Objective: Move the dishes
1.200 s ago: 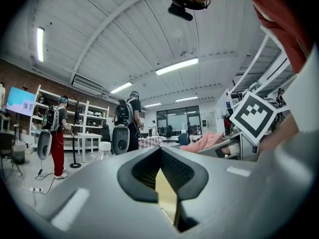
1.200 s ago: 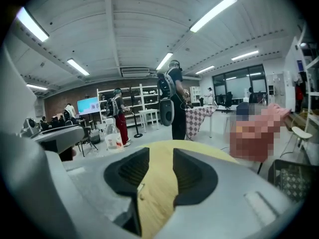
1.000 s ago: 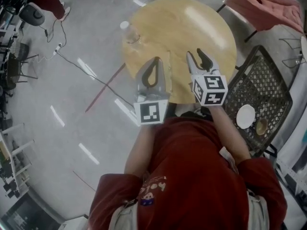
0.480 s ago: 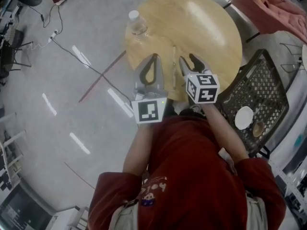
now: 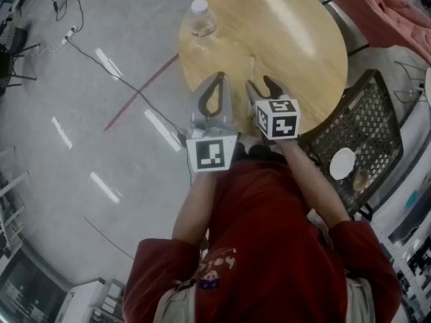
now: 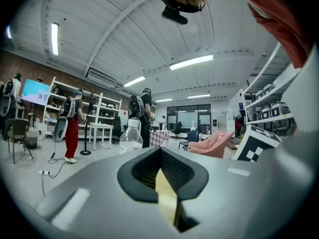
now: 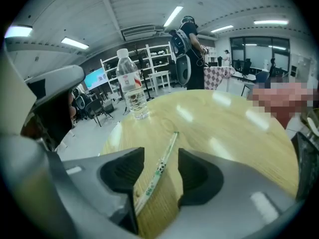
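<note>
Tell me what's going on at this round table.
A person holds a gripper in each hand over the near edge of the round wooden table. The right gripper, whose jaws have just been opening, points down at a thin wrapped stick lying there; the stick shows between the jaws, ungripped. The left gripper is shut and empty. A white plate and a small bowl sit in a black mesh basket at the person's right.

Overhead strip lights (image 6: 192, 62), glare streaks on floor (image 5: 108, 62), fisheye-bent dark edges.
</note>
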Available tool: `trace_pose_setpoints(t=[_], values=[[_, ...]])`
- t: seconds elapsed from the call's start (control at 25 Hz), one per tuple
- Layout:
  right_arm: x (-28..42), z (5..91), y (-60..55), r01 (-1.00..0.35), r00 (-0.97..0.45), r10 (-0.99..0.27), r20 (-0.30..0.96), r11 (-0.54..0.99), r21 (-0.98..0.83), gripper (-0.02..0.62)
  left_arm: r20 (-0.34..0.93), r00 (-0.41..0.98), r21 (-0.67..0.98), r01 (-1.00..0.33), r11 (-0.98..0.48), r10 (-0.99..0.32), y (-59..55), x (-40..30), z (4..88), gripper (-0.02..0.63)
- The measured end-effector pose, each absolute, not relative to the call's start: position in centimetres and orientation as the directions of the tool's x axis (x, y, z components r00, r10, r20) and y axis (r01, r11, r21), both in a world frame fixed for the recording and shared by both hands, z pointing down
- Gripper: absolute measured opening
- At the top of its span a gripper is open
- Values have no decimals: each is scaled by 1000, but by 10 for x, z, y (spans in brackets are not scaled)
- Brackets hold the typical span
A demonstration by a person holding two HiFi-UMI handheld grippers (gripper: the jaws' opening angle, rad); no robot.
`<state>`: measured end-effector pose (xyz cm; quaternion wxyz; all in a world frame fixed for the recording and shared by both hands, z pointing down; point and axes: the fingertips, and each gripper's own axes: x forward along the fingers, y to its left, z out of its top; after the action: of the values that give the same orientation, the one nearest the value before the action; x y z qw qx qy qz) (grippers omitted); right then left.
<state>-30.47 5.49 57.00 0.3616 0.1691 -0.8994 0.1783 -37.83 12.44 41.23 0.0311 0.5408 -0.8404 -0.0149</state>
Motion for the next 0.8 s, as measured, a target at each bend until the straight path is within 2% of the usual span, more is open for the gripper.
trace_pose_setpoints(t=[0.24, 0.8], values=[[-301, 597, 60, -465, -633, -152, 760, 858, -216, 224, 39, -414, 73, -906, 416, -909, 126, -380, 416, 5], [-297, 609, 62, -475, -596, -190, 780, 867, -152, 229, 55, -400, 70, -913, 403, -915, 123, -381, 418, 5]])
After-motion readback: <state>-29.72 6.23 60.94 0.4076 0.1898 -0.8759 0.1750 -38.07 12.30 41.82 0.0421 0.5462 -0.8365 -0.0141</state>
